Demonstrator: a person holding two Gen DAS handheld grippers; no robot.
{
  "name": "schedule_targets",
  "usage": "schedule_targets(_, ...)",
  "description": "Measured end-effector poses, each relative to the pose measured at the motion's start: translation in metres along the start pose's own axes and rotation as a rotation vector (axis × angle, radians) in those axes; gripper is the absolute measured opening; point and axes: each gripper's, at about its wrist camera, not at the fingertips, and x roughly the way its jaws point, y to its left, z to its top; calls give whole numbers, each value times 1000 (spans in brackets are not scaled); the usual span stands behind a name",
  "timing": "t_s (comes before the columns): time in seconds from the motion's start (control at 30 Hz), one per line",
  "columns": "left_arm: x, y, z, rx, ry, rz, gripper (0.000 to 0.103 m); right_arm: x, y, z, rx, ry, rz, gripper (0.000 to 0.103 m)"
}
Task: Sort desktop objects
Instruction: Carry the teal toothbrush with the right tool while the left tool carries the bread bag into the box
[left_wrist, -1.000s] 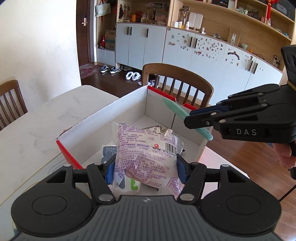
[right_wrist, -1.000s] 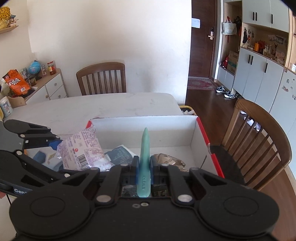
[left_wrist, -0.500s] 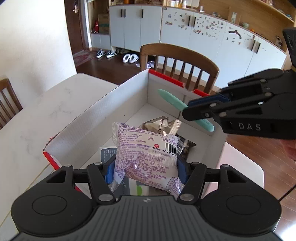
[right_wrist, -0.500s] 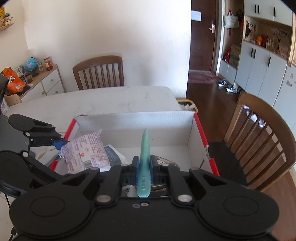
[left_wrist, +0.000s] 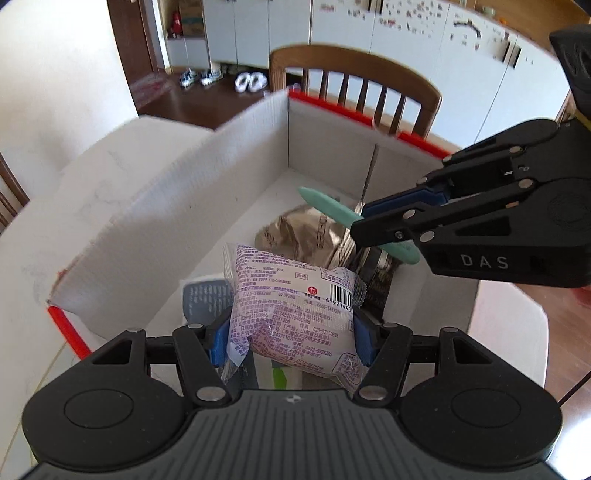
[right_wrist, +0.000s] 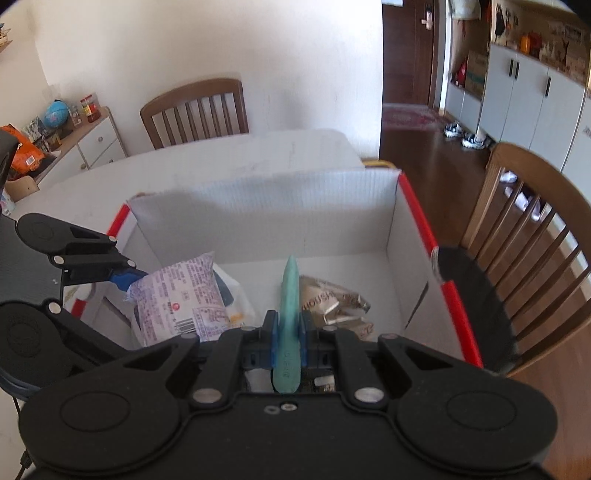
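My left gripper (left_wrist: 290, 338) is shut on a white snack packet with purple print (left_wrist: 291, 306), held over the near end of an open white cardboard box with red edges (left_wrist: 155, 236). The packet (right_wrist: 181, 299) and left gripper (right_wrist: 122, 277) also show at the left of the right wrist view. My right gripper (right_wrist: 287, 338) is shut on a slim teal stick-shaped tool (right_wrist: 289, 317), held above the box (right_wrist: 280, 199). From the left wrist view the right gripper (left_wrist: 360, 225) comes in from the right with the teal tool (left_wrist: 328, 206) sticking out.
A gold foil packet (left_wrist: 299, 236) and a blue-grey packet (left_wrist: 203, 299) lie in the box, which stands on a white marble table (right_wrist: 229, 158). Wooden chairs (left_wrist: 354, 92) (right_wrist: 195, 110) stand at the table; another chair (right_wrist: 535, 236) is at the right. A sideboard (right_wrist: 85, 144) is at far left.
Both grippers have sunk and tipped downward toward the inside of the box, each still holding its object. The box fills more of both views.
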Motion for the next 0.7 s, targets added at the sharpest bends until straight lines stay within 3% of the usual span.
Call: schedule_targets(0.7,33,7,2,-16,113,-57,63,35,-3,-12,-61,138,29,11)
